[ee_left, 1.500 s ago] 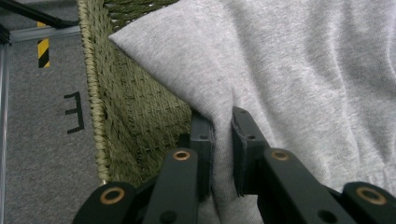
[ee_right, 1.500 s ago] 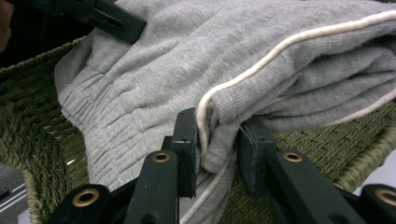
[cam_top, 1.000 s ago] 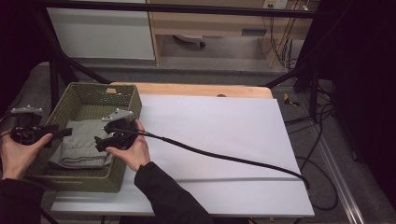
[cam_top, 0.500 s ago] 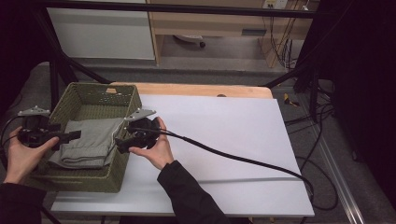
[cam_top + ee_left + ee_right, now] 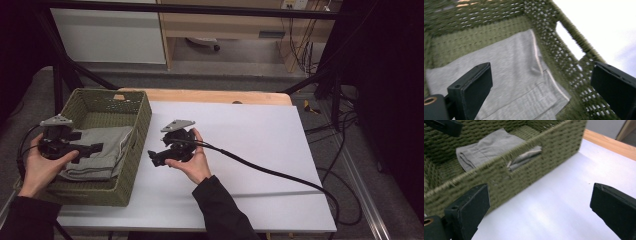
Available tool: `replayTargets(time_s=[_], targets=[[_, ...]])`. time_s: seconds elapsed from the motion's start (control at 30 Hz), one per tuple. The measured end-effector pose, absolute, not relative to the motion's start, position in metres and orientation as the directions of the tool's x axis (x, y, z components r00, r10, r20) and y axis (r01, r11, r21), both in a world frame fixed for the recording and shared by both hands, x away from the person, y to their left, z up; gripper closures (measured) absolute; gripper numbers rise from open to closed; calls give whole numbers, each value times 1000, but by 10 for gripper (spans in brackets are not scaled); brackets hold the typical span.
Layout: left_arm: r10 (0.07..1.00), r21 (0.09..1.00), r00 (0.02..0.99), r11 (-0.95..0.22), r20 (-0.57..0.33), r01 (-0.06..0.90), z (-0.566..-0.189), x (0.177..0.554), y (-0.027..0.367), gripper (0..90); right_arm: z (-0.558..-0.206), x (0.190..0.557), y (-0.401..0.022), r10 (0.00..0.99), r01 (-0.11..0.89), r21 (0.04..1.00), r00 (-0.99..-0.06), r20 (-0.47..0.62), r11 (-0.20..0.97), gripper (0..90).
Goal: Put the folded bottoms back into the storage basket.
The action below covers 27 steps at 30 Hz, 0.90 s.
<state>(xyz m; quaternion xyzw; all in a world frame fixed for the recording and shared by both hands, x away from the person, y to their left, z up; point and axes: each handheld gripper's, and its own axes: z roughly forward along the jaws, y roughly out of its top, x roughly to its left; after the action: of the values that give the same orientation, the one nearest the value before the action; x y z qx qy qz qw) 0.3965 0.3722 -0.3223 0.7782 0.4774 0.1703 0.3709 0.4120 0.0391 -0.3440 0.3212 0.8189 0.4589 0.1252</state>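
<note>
A folded grey cloth (image 5: 107,150) (image 5: 506,75) (image 5: 489,145) lies flat inside a green woven basket (image 5: 142,125) (image 5: 554,42) (image 5: 544,152) at the table's left. My left gripper (image 5: 97,148) (image 5: 541,87) hovers over the basket's left side, pointing at the cloth. Its jaws have just been opening and stand wide with nothing between them. My right gripper (image 5: 152,157) (image 5: 539,210) is outside the basket, over the white tabletop, and faces the basket's slotted wall. Its jaws have also just been opening and are empty.
A white sheet (image 5: 250,145) covers the table, with a wooden strip (image 5: 200,95) along the far edge. The right gripper's black cable (image 5: 270,172) trails across the sheet to the right. A black frame and loose cables stand beyond the table.
The right gripper has pulled rightward out of the basket to the tabletop. The left gripper has drawn back toward the basket's left edge. Both jaw pairs have widened, and the cloth stays in the basket.
</note>
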Motion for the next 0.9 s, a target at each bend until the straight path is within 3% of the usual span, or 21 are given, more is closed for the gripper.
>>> replayTargets(time_s=[0.9], targets=[[777,760,626,-372,-59,533,-338,396,294,37,-361,410,-83,686,463,804,-721,98,372,14]])
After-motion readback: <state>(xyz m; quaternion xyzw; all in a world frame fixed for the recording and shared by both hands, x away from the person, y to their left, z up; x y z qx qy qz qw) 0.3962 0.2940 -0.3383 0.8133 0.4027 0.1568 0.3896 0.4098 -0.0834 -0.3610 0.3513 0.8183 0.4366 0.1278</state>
